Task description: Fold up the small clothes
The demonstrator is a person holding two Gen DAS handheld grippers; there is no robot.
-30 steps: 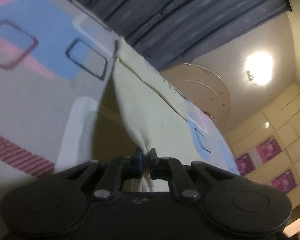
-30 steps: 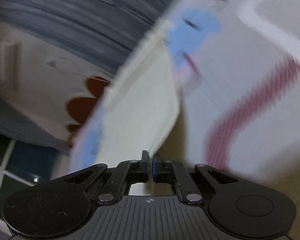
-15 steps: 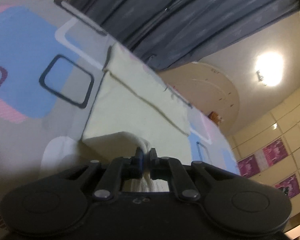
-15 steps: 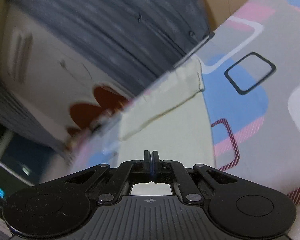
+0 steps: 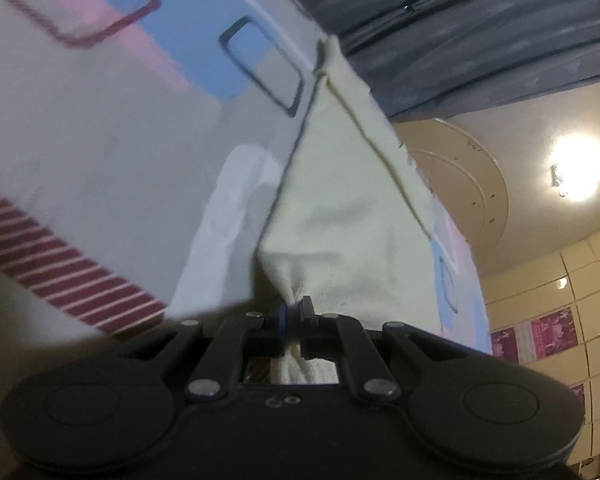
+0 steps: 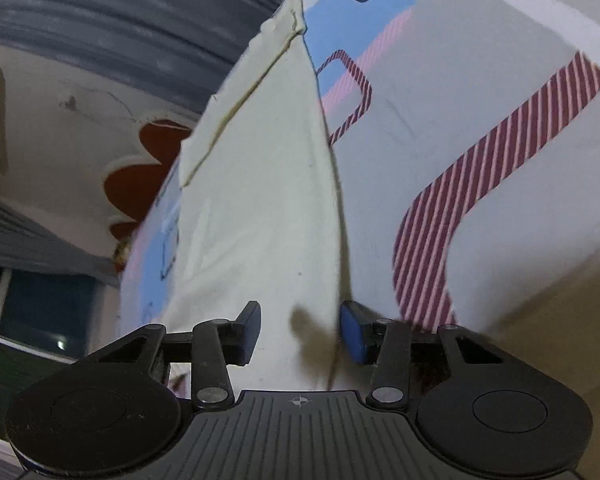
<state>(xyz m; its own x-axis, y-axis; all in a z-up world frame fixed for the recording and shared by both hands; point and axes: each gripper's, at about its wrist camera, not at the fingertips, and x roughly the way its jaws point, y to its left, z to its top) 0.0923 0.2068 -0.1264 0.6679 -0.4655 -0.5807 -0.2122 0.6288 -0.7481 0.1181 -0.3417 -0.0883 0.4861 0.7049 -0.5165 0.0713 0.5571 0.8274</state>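
A small cream garment [image 5: 340,200] lies spread on a patterned bedsheet [image 5: 100,140]. In the left wrist view my left gripper [image 5: 294,310] is shut on a bunched near corner of it, with cloth pulled through between the pads. Seen from the right wrist, the same cream garment [image 6: 260,208] lies flat and stretches away to a seamed far edge. My right gripper [image 6: 300,330] has its jaws opening; the cloth's right edge lies between the fingers, and the pads do not press on it.
The bedsheet [image 6: 480,100] carries blue, pink and maroon-striped shapes. Dark grey curtains [image 5: 480,20] hang beyond the bed's far edge. A bright ceiling light [image 5: 576,172] and wall cabinets show at the right. A window [image 6: 28,320] is at the lower left.
My right gripper has opened and let go of the garment's corner, which now lies flat on the sheet. Both grippers have dropped lower. The left stays shut on its corner.
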